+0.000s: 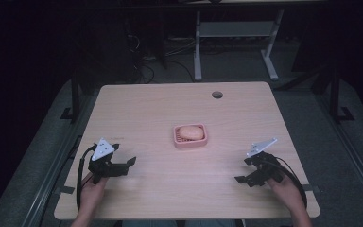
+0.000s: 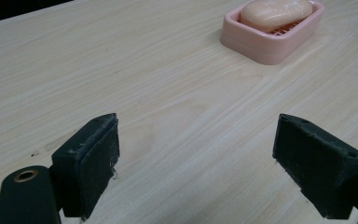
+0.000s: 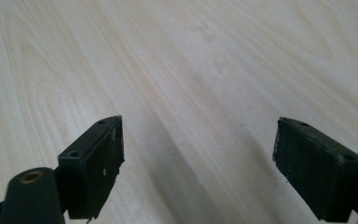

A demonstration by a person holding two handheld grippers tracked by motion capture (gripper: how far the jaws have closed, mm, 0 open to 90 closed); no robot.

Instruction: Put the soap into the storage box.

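Pink soap dish (image 1: 190,137) with a peach soap bar (image 1: 191,132) sits at frame centre on the wooden table (image 1: 170,104). My left gripper (image 1: 123,163) at lower left and my right gripper (image 1: 244,171) at lower right both have jaws spread wide, holding nothing, well apart from the dish.
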